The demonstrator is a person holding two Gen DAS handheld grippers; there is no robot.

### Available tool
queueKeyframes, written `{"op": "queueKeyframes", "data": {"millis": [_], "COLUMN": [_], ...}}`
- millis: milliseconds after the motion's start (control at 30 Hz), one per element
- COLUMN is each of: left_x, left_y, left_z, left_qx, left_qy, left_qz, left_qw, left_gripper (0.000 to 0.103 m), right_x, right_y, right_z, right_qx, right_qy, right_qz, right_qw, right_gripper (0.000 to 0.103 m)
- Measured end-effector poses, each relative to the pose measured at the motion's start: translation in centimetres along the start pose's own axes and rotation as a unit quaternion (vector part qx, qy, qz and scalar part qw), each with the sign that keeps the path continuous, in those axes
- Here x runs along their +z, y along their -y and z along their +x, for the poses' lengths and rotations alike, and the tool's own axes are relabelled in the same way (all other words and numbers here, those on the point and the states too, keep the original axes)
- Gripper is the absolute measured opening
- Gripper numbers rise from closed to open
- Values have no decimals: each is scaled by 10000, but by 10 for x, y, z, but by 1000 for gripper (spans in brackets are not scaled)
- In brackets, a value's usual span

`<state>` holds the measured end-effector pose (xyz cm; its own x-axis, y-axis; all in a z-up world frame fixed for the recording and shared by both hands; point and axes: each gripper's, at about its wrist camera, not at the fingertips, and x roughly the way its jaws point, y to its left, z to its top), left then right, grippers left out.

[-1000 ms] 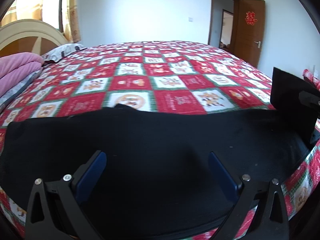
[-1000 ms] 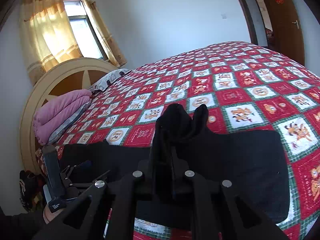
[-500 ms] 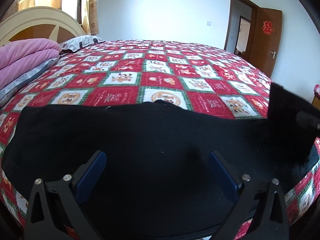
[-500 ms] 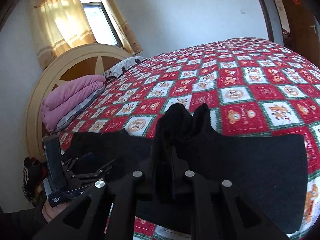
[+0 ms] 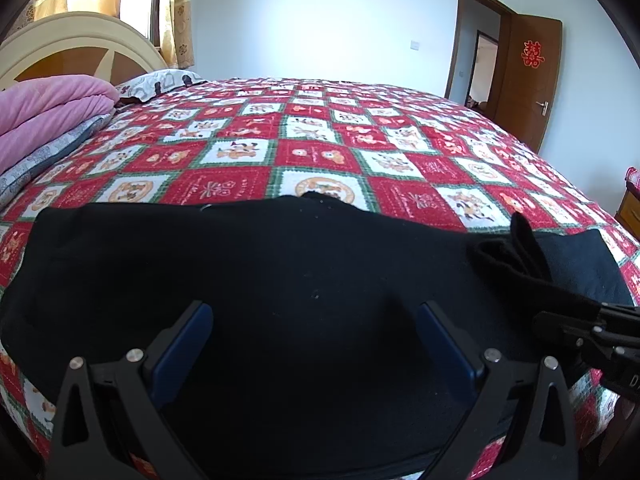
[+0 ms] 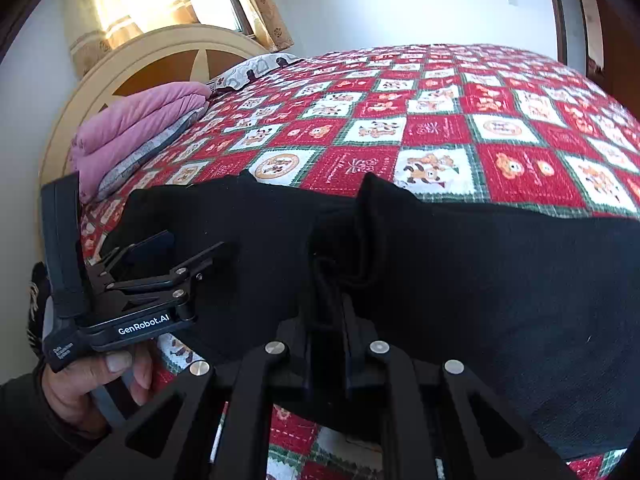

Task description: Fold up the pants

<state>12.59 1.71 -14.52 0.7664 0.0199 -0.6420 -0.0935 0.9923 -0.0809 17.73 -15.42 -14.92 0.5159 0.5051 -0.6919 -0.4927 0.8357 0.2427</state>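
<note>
Black pants (image 5: 280,264) lie spread across the near edge of the bed. My left gripper (image 5: 314,316) is open and empty, its blue pads just above the cloth. It also shows in the right wrist view (image 6: 176,248), held in a hand. My right gripper (image 6: 328,304) is shut on a bunched fold of the pants (image 6: 480,280), which rises between its fingers. In the left wrist view the right gripper (image 5: 560,316) comes in from the right with the pinched cloth low over the pants.
The bed has a red, white and green checked quilt (image 5: 320,148). A folded pink blanket (image 5: 44,104) and a pillow (image 5: 156,82) lie by the cream headboard (image 6: 160,52). A brown door (image 5: 528,80) stands open at the far right.
My right gripper has carried the pinched pants end leftward and lower, closer to my left gripper. The left gripper stays open over the pants.
</note>
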Motion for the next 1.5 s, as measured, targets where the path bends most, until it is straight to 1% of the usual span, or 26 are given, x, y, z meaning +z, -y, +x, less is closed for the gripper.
{"op": "queueKeyframes", "data": {"millis": [67,100,167,200,233,300,367,433,533,633,733,767,800,833,900,933,1000,1067,1133,1200,1233,1267,1333,1367,1433,1500], "left_x": [0,0,0,0,1,3,5,8,16,23,30,32,34,35,35,36,34,33,28,26,25,25,29,29,26,23], "left_y": [1,2,3,2,2,1,2,9,30,60,90,97,106,111,121,124,127,124,124,126,125,123,117,116,115,113], "left_z": [0,0,0,0,-1,-4,-9,-13,-20,-25,-25,-25,-23,-22,-17,-12,1,10,13,14,16,15,3,-5,-16,-14], "left_qx": [2,-1,-15,-32,-64,-185,-304,-489,-775,-1076,-1246,-1303,-1416,-1468,-1516,-1482,-1422,-1542,-1504,-1440,-1447,-1517,-1784,-1839,-1878,-1893], "left_qy": [-1,1,1,-2,-14,-16,0,1,43,61,27,48,54,60,111,68,-173,-381,-422,-419,-497,-564,-513,-465,-409,-469], "left_qz": [34,54,50,41,19,-35,-94,-104,105,343,629,693,783,854,981,1026,1049,878,859,963,989,937,745,787,854,809], "left_qw": [10000,10000,10000,10000,10000,9998,9995,9988,9969,9936,9902,9890,9868,9854,9835,9836,9841,9834,9840,9840,9833,9824,9798,9787,9776,9775], "left_gripper": [103,103,103,103,103,103,103,103,103,103,101,95,93,90,89,86,77,63,56,38,15,10,10,10,10,10], "right_x": [-1,-1,-3,-3,-3,-2,-2,-1,4,1,-9,-13,-14,-15,-17,-18,-20,-20,-19,-20,-20,-21,-22,-22,-23,-23], "right_y": [-2,-3,-7,-9,-11,-12,-12,-4,24,62,99,109,117,122,130,132,133,131,129,131,133,134,135,136,137,140], "right_z": [4,5,8,8,8,2,-10,-32,-63,-87,-97,-98,-99,-100,-103,-105,-108,-108,-106,-106,-105,-105,-106,-107,-109,-110], "right_qx": [-20,-48,-79,-106,-22,267,441,214,-148,-598,-907,-978,-1025,-1047,-1093,-1090,-1065,-1061,-1062,-1056,-1048,-1039,-1053,-1077,-1110,-1119], "right_qy": [-40,-57,-56,-48,-62,-196,-237,-65,159,518,769,824,860,912,1039,1119,1242,1262,1260,1269,1278,1283,1317,1345,1412,1433], "right_qz": [-38,-91,-211,-273,-346,-386,-464,-507,-179,403,1135,1344,1488,1567,1716,1811,1892,1856,1816,1842,1871,1901,1921,1932,1966,2011], "right_qw": [10000,9999,9997,9996,9994,9987,9977,9985,9996,9961,9864,9826,9798,9778,9736,9710,9682,9687,9695,9689,9683,9678,9668,9659,9639,9625], "right_gripper": [11,14,16,25,37,44,44,44,44,44,44,44,44,44,44,44,44,44,44,44,44,44,44,44,44,44]}}
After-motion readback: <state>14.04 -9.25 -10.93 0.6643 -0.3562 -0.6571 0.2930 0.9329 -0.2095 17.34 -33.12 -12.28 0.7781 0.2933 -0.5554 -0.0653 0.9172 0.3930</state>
